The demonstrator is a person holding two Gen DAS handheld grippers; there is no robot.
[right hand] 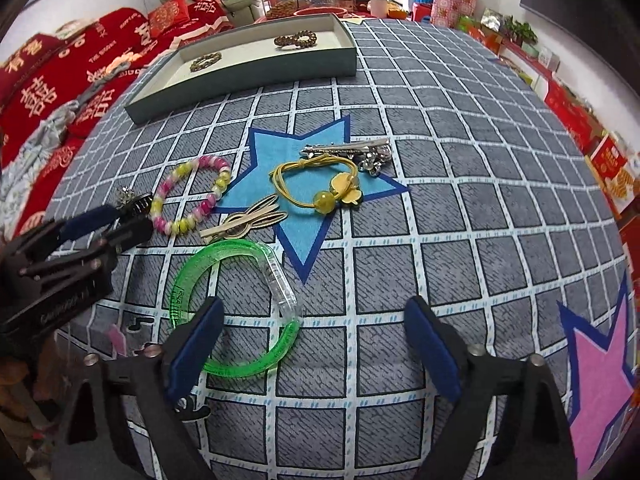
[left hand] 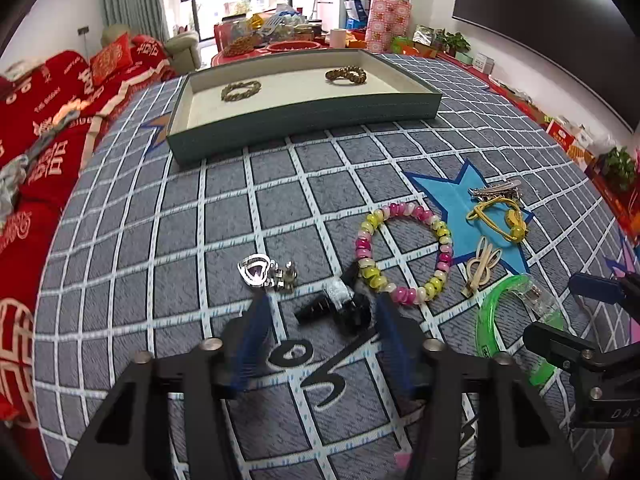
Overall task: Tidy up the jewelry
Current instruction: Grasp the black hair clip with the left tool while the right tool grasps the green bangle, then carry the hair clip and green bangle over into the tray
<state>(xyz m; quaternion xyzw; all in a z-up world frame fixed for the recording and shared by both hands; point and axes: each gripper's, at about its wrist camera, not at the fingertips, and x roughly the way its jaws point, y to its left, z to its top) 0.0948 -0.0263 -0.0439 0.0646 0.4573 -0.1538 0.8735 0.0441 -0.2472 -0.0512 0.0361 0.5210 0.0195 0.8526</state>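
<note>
A teal tray at the far side holds two bronze scrunchies. My left gripper is open around a black hair clip, with a silver heart ring just beyond its left finger. A pink-yellow bead bracelet, a beige bunny clip, a yellow hair tie, a silver clip and a green bangle lie on the checked cloth. My right gripper is open, empty, by the green bangle.
The checked cloth has a blue star and a pink star. A red sofa runs along the left. Boxes and plants line the right wall. A cluttered table stands behind the tray.
</note>
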